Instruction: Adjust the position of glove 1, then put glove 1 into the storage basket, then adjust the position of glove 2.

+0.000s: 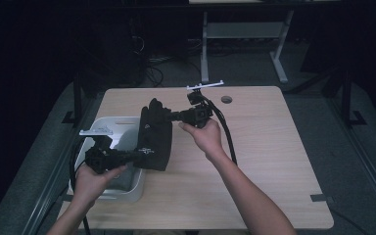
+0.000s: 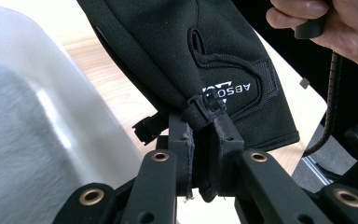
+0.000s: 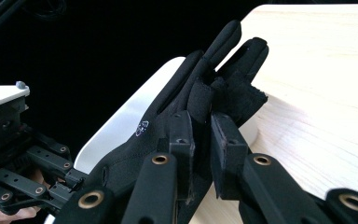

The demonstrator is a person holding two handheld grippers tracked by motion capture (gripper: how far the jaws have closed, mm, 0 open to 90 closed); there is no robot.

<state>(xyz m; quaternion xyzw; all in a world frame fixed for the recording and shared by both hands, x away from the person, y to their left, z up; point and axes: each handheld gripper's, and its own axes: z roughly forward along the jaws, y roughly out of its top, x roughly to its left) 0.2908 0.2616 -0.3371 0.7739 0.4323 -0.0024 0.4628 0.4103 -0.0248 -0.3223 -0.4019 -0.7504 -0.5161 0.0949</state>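
Now | glove [image 1: 155, 134] pinched between left claw [image 1: 144, 152] | right claw [image 1: 169, 116]

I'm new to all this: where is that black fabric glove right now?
In the high view the black fabric glove hangs between both grippers, left of the table's centre, over the right edge of the white plastic bin.

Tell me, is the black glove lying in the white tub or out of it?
Out. The black glove hangs stretched between the left gripper and right gripper, both shut on it, beside the white tub.

Dim high view, dark surroundings, overexposed glare on table [image 3: 326, 70], close jaws softly blurred
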